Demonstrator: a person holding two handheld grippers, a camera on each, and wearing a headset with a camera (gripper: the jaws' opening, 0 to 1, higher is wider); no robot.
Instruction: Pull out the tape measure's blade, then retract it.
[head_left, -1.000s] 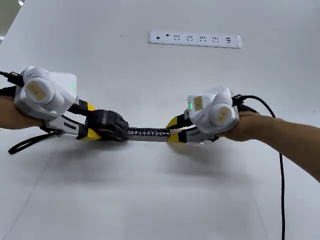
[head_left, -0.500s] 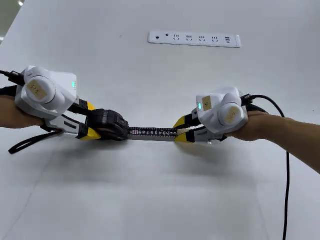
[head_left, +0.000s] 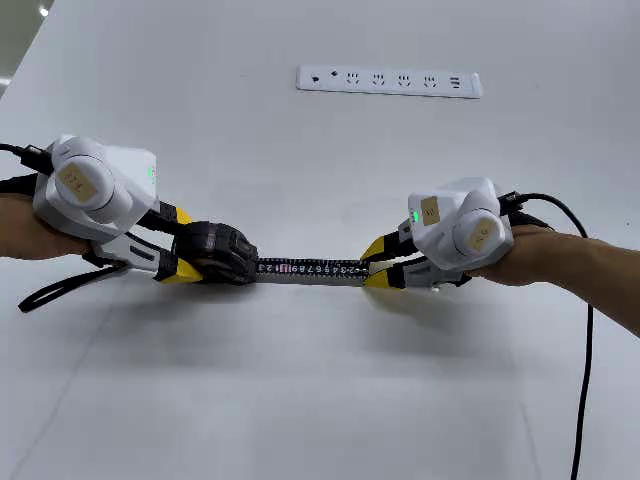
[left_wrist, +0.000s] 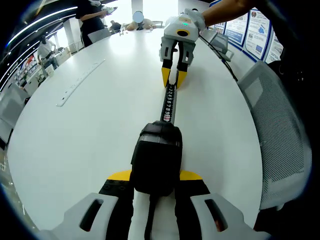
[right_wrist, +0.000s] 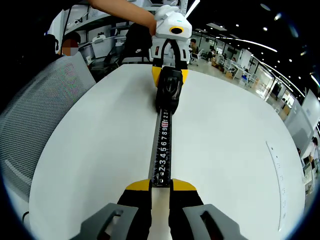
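While the left gripper (head_left: 182, 243) clamps the black tape measure (head_left: 218, 250) at the white table's (head_left: 300, 400) left, the right gripper (head_left: 374, 265) pinches the blade (head_left: 310, 268) tip. It is partly out, and retraction seemingly remains.

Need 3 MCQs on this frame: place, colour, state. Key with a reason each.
1. Where is the power strip? A) in a drawer B) far part of the table, apart from everything else C) on a chair
2. What colour is the tape measure case? A) black B) red C) white
3. What state is the blade in? A) fully retracted B) lying loose on the table C) partly out, its end gripped

Key: B, it lies alone up the table; A, the case in the left tongs is black; C, numbered blade runs from case to right tongs, shut on its end.
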